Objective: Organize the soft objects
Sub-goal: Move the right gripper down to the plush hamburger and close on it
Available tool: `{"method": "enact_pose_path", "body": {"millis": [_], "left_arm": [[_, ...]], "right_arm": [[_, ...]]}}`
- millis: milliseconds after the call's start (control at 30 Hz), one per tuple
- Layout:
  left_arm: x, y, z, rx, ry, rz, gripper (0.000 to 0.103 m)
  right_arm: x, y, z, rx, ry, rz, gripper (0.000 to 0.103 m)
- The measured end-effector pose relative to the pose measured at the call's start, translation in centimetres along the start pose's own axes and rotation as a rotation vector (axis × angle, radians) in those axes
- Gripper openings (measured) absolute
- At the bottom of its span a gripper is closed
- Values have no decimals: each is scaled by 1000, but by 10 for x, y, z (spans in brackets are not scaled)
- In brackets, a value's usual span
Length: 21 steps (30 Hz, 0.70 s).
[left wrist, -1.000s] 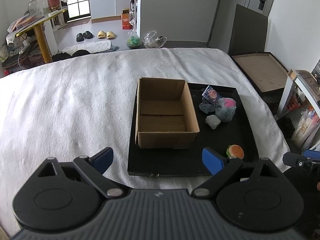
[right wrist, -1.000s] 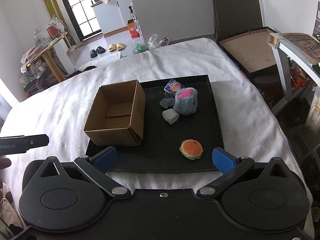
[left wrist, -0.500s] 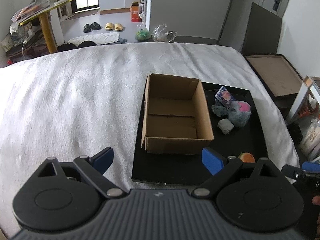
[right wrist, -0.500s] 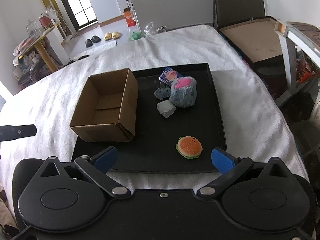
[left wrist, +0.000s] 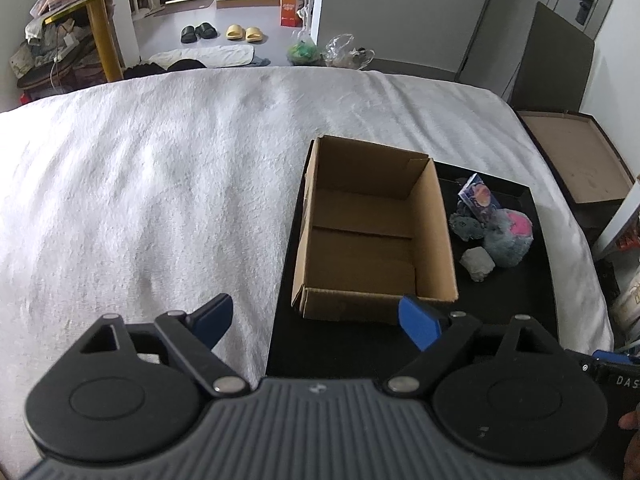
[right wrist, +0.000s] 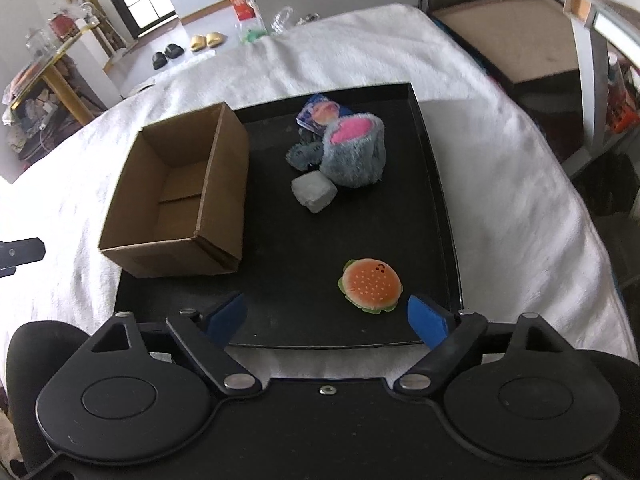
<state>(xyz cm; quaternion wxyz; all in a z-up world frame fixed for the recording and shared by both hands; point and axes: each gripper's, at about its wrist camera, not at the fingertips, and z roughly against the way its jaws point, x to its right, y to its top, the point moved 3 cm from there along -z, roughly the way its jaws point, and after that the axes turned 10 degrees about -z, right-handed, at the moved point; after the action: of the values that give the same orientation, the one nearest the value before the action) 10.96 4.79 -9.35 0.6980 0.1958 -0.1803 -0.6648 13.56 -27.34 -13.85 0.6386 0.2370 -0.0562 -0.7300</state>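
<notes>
An open, empty cardboard box stands on the left part of a black tray on a white blanket. Right of the box lie a grey plush with a pink patch, a pale grey soft cube and a small colourful packet. A burger plush lies near the tray's front edge. My right gripper hovers just before the burger, jaws closing, nothing between them. My left gripper hangs over the tray's front left corner, jaws closing, empty.
The white blanket covers the surface around the tray. A brown board in a dark frame lies beyond the right edge. A yellow-legged table, slippers and bags sit on the floor behind.
Both grippers have come down and forward toward the tray; box and burger plush look larger. Both pairs of jaws have narrowed a little. Nothing has been picked up.
</notes>
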Motion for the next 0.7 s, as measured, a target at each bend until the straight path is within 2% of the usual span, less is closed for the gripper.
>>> {"method": "enact_pose_path", "body": {"millis": [133,367,700], "left_arm": [[-1,4,-13,-10,2,11,81],[-6,10,-39,-39,2,42,67],[-15,13,-74,-81,-2,87,52]], "right_arm": [[5,4,-17,-35,-3,-30,79],[10,12,-44,-88,-16,-67,77],[17,14,-84,-184,-52,-118,72]]}}
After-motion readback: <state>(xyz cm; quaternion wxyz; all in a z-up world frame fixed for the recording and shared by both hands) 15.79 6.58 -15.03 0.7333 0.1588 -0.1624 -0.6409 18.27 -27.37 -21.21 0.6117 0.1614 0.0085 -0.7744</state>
